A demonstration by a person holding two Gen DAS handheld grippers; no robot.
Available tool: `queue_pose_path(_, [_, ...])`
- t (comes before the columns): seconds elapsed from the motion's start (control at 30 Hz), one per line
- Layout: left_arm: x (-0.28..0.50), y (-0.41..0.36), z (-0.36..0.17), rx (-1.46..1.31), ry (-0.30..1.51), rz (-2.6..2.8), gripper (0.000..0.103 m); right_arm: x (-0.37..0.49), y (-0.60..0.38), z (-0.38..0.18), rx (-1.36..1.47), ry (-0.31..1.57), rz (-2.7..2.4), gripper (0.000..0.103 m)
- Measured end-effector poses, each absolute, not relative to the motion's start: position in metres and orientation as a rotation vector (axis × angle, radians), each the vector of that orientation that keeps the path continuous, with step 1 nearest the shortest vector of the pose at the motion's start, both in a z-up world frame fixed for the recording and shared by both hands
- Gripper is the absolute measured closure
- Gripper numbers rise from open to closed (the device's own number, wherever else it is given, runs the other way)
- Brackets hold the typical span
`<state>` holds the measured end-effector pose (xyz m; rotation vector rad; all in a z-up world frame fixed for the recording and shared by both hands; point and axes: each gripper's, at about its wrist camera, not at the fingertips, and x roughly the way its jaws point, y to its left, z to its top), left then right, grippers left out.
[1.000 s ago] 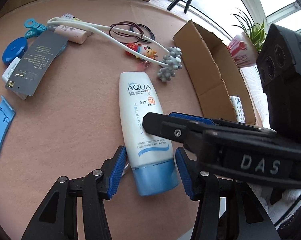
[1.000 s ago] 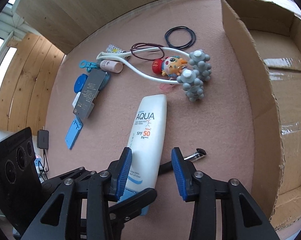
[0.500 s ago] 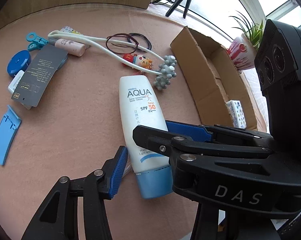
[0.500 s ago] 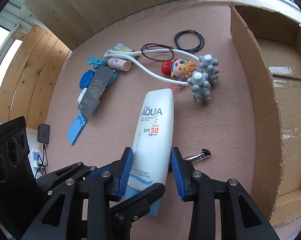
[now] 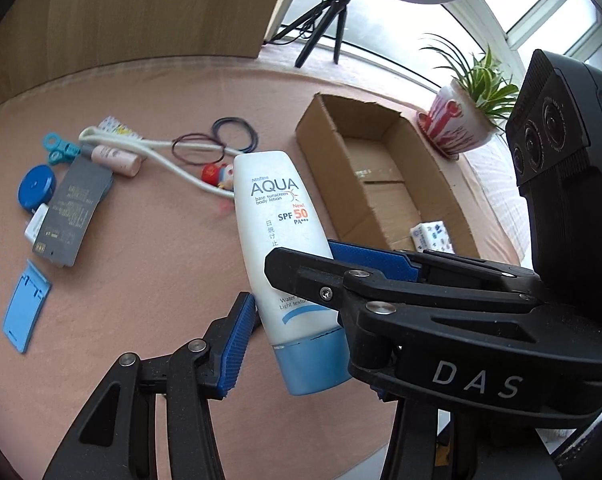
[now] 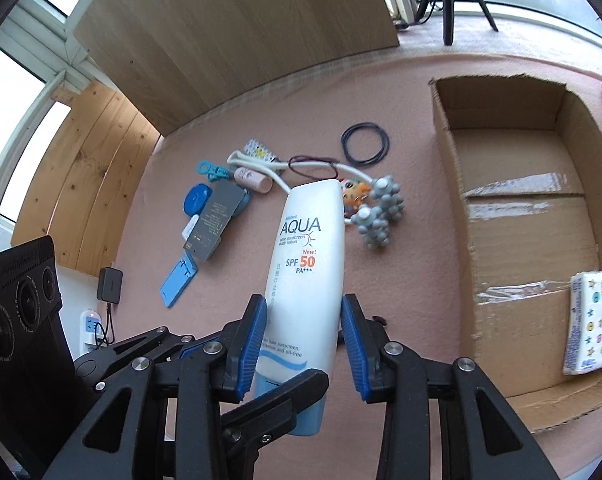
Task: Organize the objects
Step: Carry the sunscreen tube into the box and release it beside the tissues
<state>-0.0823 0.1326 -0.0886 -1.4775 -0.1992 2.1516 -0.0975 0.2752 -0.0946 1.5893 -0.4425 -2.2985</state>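
Observation:
A white AQUA sunscreen tube (image 6: 309,256) with a blue cap hangs tilted above the pink table mat (image 5: 141,280). My right gripper (image 6: 303,312) is shut on its lower body, both blue pads against its sides. In the left wrist view one of its fingers (image 5: 321,276) crosses in front of the tube (image 5: 273,216). My left gripper (image 5: 301,304) stands open around the cap end, its left pad close beside the tube and its right finger hidden behind the right gripper. The open cardboard box (image 6: 449,208) lies to the right with a patterned tissue pack (image 6: 591,320) inside.
On the mat lie a grey ball massager (image 6: 379,216), a small toy figure (image 5: 217,174), hair ties (image 5: 235,134), a pink tube (image 5: 115,158), a blue clip (image 5: 59,148), a blue tape measure (image 5: 36,188), a dark card (image 5: 75,212) and a blue stand (image 5: 25,306). A potted plant (image 5: 453,120) stands behind the box (image 5: 329,168).
The tube lay flat on the mat a second ago; now it is lifted clear and tilted up. Both grippers have risen with it, and the right pads have closed onto it.

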Motion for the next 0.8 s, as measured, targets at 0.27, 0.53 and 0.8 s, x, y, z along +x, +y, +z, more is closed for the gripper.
queue_pose_path(0.27, [-0.087,0.174,-0.068,-1.419,-0.166,2.124,0.05,-0.091,0.317,-0.074,1.55,-0.474,-2.375,0.068])
queue_pose_path(0.53, [-0.09,0.226,-0.065,-1.39,-0.128,2.071,0.05,-0.085,0.36,-0.07,1.553,-0.522,-2.441,0.068])
queue_pose_path(0.8, [-0.088,0.269,-0.077,-1.394,-0.085,2.031,0.05,-0.08,0.398,-0.085,1.595,-0.589,-2.452,0.068])
